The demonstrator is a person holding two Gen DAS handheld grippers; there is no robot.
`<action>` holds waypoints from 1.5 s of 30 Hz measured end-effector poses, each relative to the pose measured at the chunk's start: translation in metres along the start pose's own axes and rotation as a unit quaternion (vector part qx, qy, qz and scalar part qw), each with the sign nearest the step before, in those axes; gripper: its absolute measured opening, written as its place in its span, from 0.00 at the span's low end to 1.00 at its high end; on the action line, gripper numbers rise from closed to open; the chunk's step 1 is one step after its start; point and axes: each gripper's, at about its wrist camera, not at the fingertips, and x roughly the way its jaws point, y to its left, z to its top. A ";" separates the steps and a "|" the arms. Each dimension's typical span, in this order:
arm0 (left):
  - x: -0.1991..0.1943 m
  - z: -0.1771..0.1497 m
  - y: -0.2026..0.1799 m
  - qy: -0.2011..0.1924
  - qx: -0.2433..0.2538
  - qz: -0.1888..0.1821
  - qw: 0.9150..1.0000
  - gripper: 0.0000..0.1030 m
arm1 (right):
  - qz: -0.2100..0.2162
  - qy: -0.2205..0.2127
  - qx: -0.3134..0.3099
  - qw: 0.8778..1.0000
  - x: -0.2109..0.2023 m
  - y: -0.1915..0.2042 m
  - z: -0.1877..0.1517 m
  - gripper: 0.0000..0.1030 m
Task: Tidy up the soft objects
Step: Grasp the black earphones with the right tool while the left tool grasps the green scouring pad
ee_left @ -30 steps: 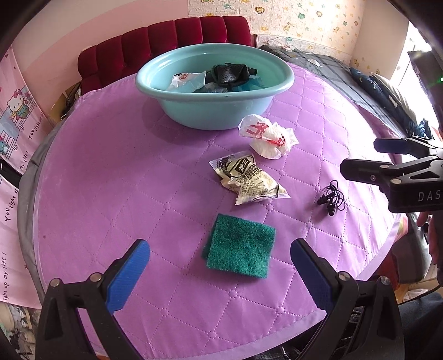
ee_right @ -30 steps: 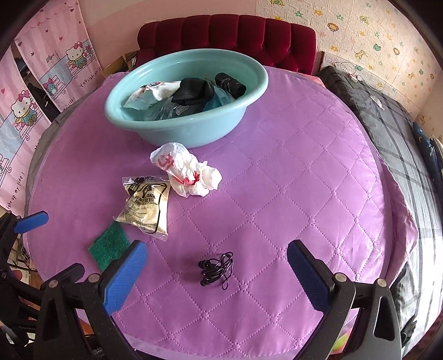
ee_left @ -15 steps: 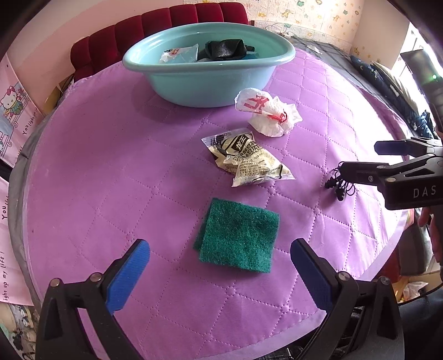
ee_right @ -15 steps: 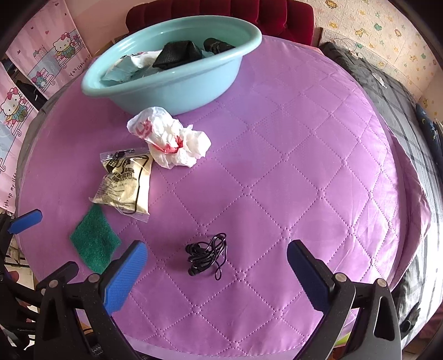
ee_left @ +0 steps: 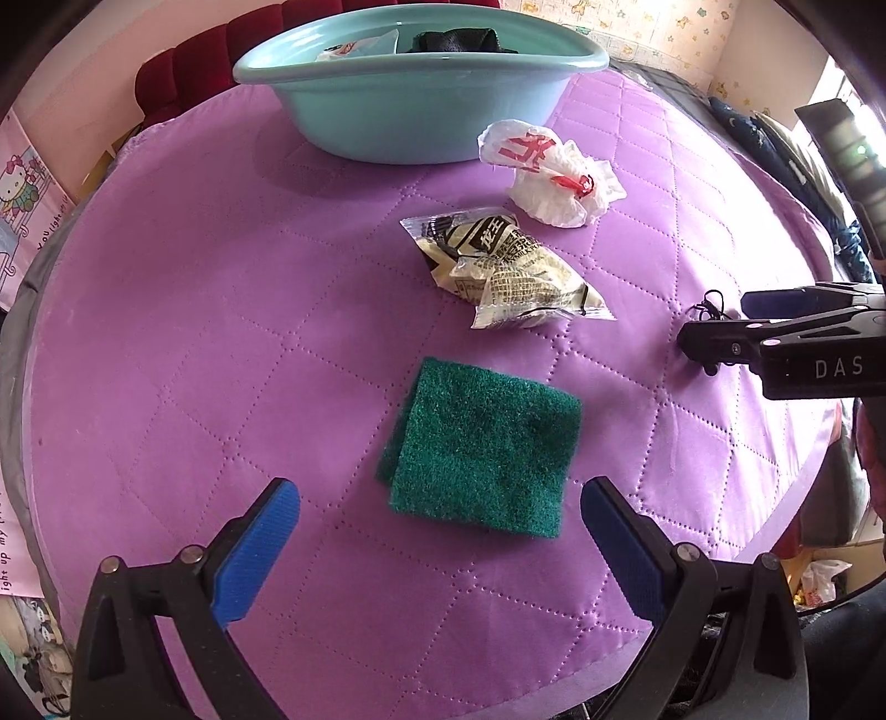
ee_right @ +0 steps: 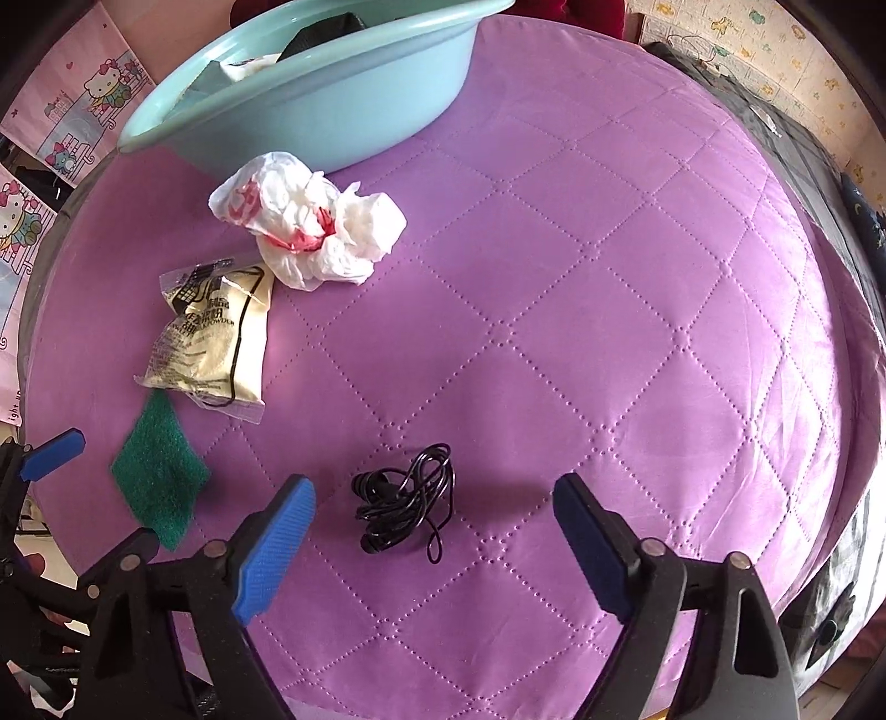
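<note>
the basin (ee_left: 421, 105) is the landmark: a pale teal tub at the far side of the purple quilt (ee_left: 221, 343), with a black cloth (ee_left: 459, 39) and a white bag inside it.

just in front of the basin, toward its right end, lies a crumpled white plastic bag (ee_left: 548, 171) with red print. nearer than that, still in front of the basin, is a creased cream packet (ee_left: 509, 271) with dark print; bag and packet lie close together, and the right view suggests they may just touch. further from the basin again, nearest the quilt's front edge, sits a folded green scouring pad (ee_left: 482, 448), flat and apart from the packet.

the left gripper (ee_left: 440, 531) hangs over the pad's near edge with its blue pads spread wide; the pad lies between and just ahead of them, untouched.

off to the right of the pad, well away from the basin, a small tangle of black earphones (ee_right: 404, 498) lies on the quilt. the right gripper (ee_right: 434, 531) is down over it, jaws closing but not yet on it: the earphones sit between the fingertips with clear quilt showing on both sides. in the left view the right gripper's fingers hide most of the cable.
</note>
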 end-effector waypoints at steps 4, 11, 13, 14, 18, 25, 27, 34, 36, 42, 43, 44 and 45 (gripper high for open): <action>0.003 -0.002 0.000 0.005 0.001 0.000 1.000 1.00 | 0.004 -0.013 -0.008 1.000 -0.001 0.003 -0.002 0.45; 0.007 0.002 0.000 0.007 0.003 -0.006 1.000 1.00 | 0.013 -0.014 -0.007 1.000 -0.006 0.004 -0.003 0.12; 0.009 0.004 -0.001 0.007 0.003 -0.008 1.000 1.00 | 0.015 -0.019 -0.010 1.000 -0.010 0.006 -0.004 0.11; 0.009 0.005 -0.001 0.007 0.004 -0.009 1.000 1.00 | 0.015 -0.021 -0.010 1.000 -0.012 0.006 -0.005 0.11; 0.014 0.006 -0.002 0.010 0.010 -0.009 1.000 1.00 | 0.019 -0.031 -0.006 0.999 -0.020 0.002 -0.006 0.11; 0.024 0.014 -0.006 0.014 0.021 -0.011 1.000 1.00 | 0.025 -0.034 0.001 0.999 -0.029 -0.003 -0.003 0.11; 0.030 0.015 -0.007 0.022 0.024 -0.008 0.999 1.00 | 0.025 -0.033 0.002 0.999 -0.036 -0.007 -0.004 0.11; 0.038 0.024 -0.008 0.026 0.032 -0.014 0.999 0.98 | 0.024 -0.033 0.007 0.999 -0.037 -0.010 -0.004 0.11; 0.042 0.024 -0.009 0.033 0.039 -0.007 0.999 0.80 | 0.023 -0.034 0.007 0.999 -0.037 -0.011 -0.005 0.11; 0.036 0.030 -0.012 0.021 0.045 -0.017 0.999 0.11 | 0.025 -0.032 0.010 0.999 -0.037 -0.012 -0.006 0.11; 0.035 0.030 -0.012 0.022 0.043 -0.018 0.999 0.10 | 0.025 -0.032 0.008 0.999 -0.038 -0.011 -0.006 0.11; 0.035 0.030 -0.011 0.022 0.040 -0.023 0.999 0.10 | 0.025 -0.034 0.005 0.999 -0.039 -0.010 -0.005 0.11; 0.034 0.030 -0.010 0.025 0.037 -0.029 0.999 0.10 | 0.024 -0.036 0.003 0.999 -0.040 -0.009 -0.005 0.11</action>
